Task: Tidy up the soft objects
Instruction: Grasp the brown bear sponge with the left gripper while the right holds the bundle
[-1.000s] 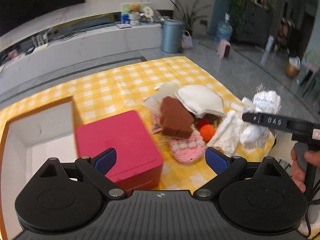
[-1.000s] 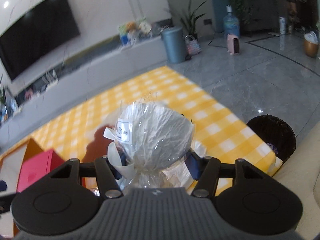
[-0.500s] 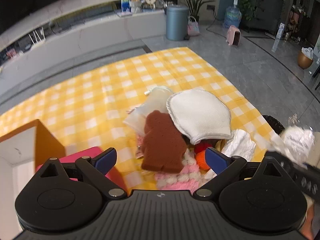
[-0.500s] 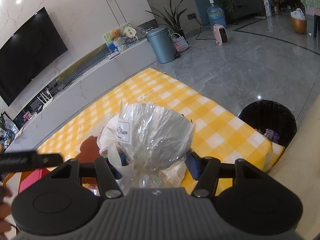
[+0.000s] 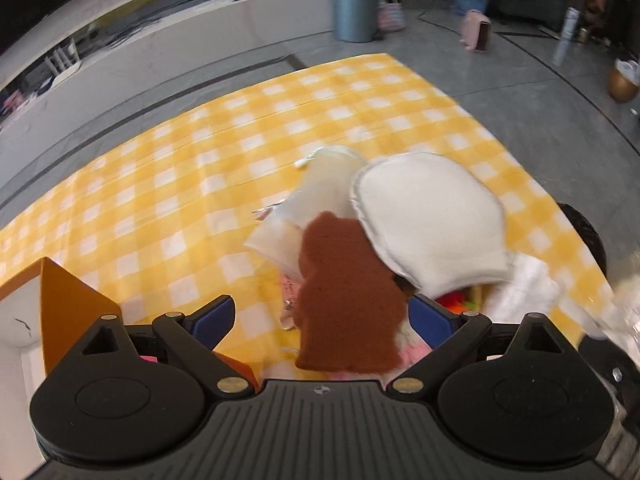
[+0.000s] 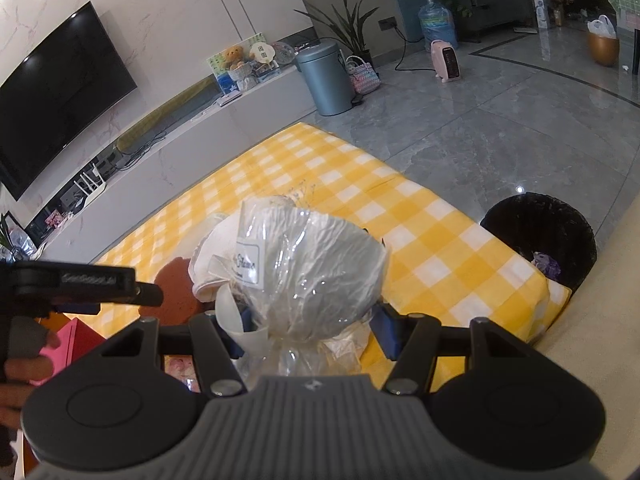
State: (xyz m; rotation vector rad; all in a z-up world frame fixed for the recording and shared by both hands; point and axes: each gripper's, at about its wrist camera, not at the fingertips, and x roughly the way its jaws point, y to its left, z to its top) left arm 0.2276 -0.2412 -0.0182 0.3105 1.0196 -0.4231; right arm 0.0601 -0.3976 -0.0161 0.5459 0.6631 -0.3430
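On the yellow checked cloth (image 5: 248,128) lies a pile of soft things: a brown bear-shaped sponge (image 5: 348,296), a white padded mitt (image 5: 428,216), a translucent pouch (image 5: 316,196) and a white towel (image 5: 524,284). Bits of pink knit (image 5: 412,352) and an orange ball (image 5: 452,304) peek out underneath. My left gripper (image 5: 322,316) hovers open over the brown sponge, its blue pads wide on either side. In the right wrist view, my right gripper (image 6: 312,332) is shut on a cellophane-wrapped white bundle (image 6: 312,264) with a label, held above the cloth.
An orange box with a white inside (image 5: 60,304) stands at the left, a sliver of the red box (image 5: 148,358) beside it. A black waste bin (image 6: 540,236) sits on the floor past the table's right edge. A hand (image 6: 24,352) holds the left gripper (image 6: 80,280).
My left gripper has swung right and lower, from above the red box to above the brown sponge. The red box has slid almost out of view. The right gripper still grips the bundle.
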